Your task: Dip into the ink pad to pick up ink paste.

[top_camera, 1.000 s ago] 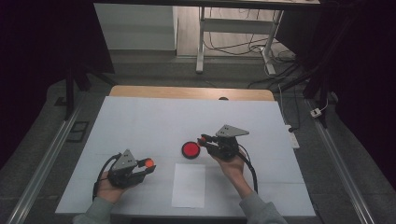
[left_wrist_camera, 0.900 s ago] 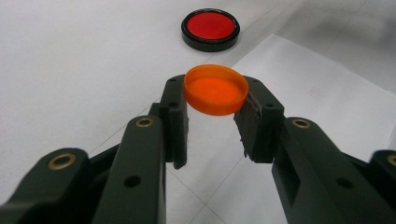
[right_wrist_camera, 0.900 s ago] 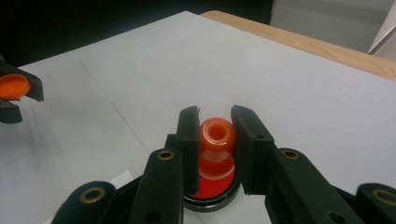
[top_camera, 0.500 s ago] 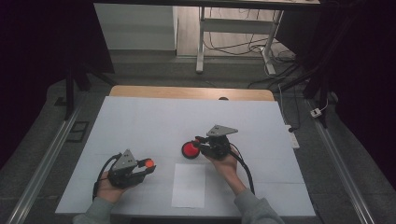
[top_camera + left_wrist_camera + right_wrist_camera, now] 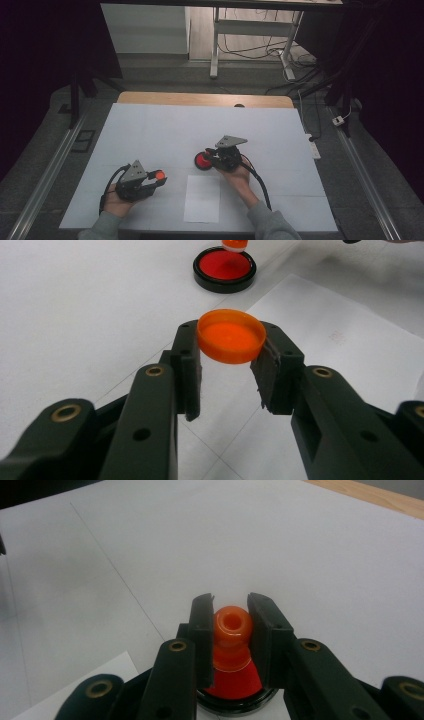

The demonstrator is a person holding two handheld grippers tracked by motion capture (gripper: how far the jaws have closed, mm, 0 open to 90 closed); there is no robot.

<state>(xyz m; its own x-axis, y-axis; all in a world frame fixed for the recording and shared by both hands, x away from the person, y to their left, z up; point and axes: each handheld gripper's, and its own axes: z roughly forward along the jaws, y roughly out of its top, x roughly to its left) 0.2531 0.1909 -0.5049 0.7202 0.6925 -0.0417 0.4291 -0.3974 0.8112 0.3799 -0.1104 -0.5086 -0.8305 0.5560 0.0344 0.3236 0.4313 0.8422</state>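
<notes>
My left gripper [image 5: 158, 177] rests near the table's front left, shut on an orange round cap [image 5: 160, 175]. In the left gripper view the cap [image 5: 231, 335] sits hollow side up between the two pads, off the table. My right gripper [image 5: 208, 158] is shut on an orange stamp with a knob handle [image 5: 231, 630], held upright over the red ink pad in its black round case [image 5: 201, 161]. The pad [image 5: 235, 686] lies right under the stamp. Whether the stamp [image 5: 234, 245] touches the pad [image 5: 225, 267] I cannot tell.
A white sheet of paper [image 5: 202, 198] lies on the white table cover [image 5: 150, 130] between the two hands, near the front edge. A bare wooden strip [image 5: 200, 99] runs along the far edge. Cables trail from both grippers toward the person.
My right gripper has moved left and down with the stamp, ending over the red ink pad. The left gripper and its cap have stayed put.
</notes>
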